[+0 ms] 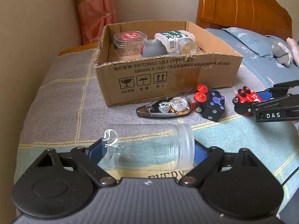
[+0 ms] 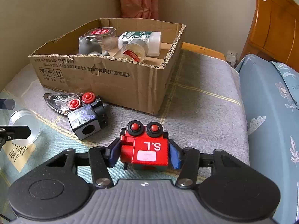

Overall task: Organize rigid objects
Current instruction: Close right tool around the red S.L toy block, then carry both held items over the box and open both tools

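A clear plastic jar point(image 1: 149, 147) lies crosswise between the blue pads of my left gripper point(image 1: 145, 149), which touch its base and its lid; the right wrist view shows the jar's lid point(image 2: 24, 125) at the left edge. My right gripper point(image 2: 144, 155) is shut on a red toy robot point(image 2: 147, 149) marked "S.L", low over the blanket. In the left wrist view the red toy robot point(image 1: 246, 96) is at the far right. A black toy robot point(image 1: 213, 106) with red eyes and a correction tape point(image 1: 164, 106) lie in front of the cardboard box point(image 1: 168, 78).
The box point(image 2: 112, 78) holds a clear container with a red label point(image 1: 129, 41), a grey figure point(image 1: 153, 48), a white bottle point(image 1: 173, 37) and a small jar. A wall runs along the left. Blue bedding point(image 2: 271, 121), a pillow and a wooden headboard point(image 1: 243, 5) lie to the right.
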`<act>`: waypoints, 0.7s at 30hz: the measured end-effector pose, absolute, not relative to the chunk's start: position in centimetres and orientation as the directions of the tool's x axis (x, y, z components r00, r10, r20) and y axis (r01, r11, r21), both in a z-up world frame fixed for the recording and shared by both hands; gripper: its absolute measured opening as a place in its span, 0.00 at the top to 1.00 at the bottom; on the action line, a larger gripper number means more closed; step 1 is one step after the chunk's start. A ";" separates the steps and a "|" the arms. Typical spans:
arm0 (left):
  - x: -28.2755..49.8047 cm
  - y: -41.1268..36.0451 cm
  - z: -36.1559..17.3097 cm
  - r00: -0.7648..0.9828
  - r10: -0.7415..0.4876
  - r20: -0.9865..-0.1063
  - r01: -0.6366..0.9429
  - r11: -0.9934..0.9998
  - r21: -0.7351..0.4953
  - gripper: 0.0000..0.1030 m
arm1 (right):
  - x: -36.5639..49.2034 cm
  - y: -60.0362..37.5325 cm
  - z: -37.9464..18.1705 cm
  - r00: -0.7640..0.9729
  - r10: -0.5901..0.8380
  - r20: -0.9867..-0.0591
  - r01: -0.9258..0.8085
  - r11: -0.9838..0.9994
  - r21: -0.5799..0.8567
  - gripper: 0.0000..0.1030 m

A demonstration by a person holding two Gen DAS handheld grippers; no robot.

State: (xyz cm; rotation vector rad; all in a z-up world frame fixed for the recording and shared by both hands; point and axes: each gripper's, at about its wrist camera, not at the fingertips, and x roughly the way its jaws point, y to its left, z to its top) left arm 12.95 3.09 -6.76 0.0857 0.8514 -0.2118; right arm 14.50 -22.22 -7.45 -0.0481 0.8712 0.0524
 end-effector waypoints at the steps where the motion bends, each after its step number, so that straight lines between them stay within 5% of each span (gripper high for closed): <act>1: 13.0 3.1 -6.7 0.639 -0.151 -0.755 0.225 0.974 -0.005 0.12 | 14.5 -22.2 -7.4 0.642 0.027 -0.766 -0.064 0.998 -0.019 0.45; 21: 12.9 4.1 -1.0 0.632 -0.225 -0.742 0.369 0.929 0.033 0.12 | 12.1 -21.6 -1.1 0.689 0.065 -0.722 -0.156 0.986 -0.061 0.45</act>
